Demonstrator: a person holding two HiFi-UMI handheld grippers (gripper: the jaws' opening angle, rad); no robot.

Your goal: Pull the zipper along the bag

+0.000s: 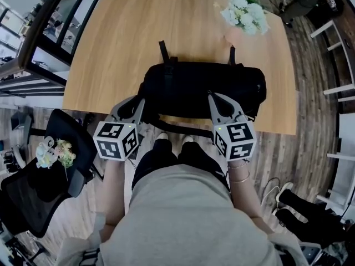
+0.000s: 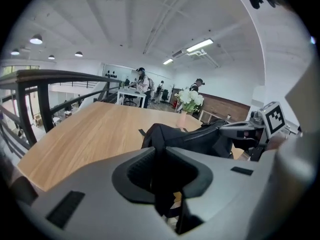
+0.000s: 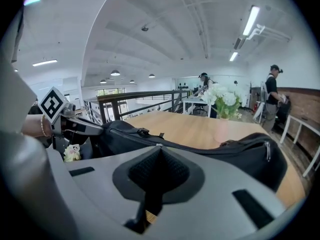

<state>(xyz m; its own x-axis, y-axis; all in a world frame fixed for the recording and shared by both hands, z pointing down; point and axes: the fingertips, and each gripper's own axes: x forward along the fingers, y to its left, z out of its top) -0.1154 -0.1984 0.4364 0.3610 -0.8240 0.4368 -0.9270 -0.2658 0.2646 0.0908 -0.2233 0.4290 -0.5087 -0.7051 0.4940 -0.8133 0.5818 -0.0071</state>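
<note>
A black duffel bag (image 1: 199, 87) lies across the near edge of the wooden table (image 1: 138, 32). My left gripper (image 1: 141, 100) is at the bag's left end. In the left gripper view the jaws (image 2: 159, 151) stand almost together, with a peak of black bag fabric (image 2: 154, 131) running into the narrow slit between them. My right gripper (image 1: 211, 95) rests on the bag's top, right of the middle. In the right gripper view its jaws (image 3: 158, 146) are shut, with a small silver zipper pull (image 3: 157, 145) at their tip on the zipper line (image 3: 210, 148).
A vase of white flowers (image 1: 244, 15) stands at the table's far right. A black office chair (image 1: 39, 193) with a small bouquet (image 1: 52, 151) is at my left, off the table. Two straps (image 1: 164, 51) lie behind the bag. People stand at desks far off.
</note>
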